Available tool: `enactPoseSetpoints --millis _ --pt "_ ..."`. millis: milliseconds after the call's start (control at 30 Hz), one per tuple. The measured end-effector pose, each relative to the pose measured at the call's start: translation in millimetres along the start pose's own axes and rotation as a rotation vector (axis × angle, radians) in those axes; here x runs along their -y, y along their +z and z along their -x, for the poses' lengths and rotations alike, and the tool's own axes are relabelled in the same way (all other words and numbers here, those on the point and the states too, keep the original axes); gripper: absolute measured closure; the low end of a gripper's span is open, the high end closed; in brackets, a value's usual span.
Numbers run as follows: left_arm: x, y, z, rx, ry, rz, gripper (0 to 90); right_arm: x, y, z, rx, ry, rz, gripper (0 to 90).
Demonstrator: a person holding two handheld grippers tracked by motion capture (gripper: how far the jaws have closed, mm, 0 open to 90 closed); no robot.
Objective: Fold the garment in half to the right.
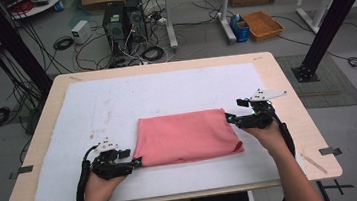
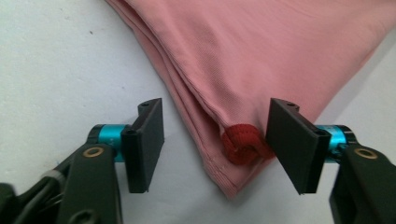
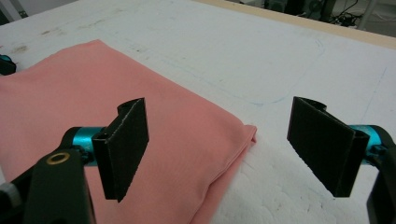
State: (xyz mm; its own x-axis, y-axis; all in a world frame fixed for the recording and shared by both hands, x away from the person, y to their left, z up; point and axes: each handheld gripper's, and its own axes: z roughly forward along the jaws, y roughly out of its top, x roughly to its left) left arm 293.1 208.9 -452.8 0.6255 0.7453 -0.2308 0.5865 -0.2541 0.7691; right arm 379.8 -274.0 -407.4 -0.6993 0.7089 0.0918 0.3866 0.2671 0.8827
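Both grippers, left (image 2: 215,145) and right (image 3: 224,149), gape at folded pink cloth (image 1: 185,136) corners.

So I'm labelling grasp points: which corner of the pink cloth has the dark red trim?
The near-left corner of the pink cloth, between the open left gripper: dark red trim pokes out there. The right gripper's corner looks plain.

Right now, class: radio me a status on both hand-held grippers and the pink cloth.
Left hand-held gripper open, straddling cloth corner. Right hand-held gripper open at opposite corner. Pink cloth folded, flat on the white mat. Nothing in the way.
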Motion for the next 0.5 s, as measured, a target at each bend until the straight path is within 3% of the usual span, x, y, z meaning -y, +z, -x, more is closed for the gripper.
enactPoseSetpoints --millis 100,233,500 --pt "1.7 -1.8 1.4 0.011 -0.003 -0.005 47.9 -0.1 -0.6 0.3 0.001 0.0 0.006 20.3" --pt "3.2 -2.5 6.8 -0.011 0.009 -0.01 53.0 -0.5 -0.3 -0.9 -0.001 -0.003 0.004 20.2" --pt "4.0 0.3 9.0 0.038 0.009 -0.014 73.8 -4.4 -0.1 -5.8 -0.014 -0.02 0.013 20.3"
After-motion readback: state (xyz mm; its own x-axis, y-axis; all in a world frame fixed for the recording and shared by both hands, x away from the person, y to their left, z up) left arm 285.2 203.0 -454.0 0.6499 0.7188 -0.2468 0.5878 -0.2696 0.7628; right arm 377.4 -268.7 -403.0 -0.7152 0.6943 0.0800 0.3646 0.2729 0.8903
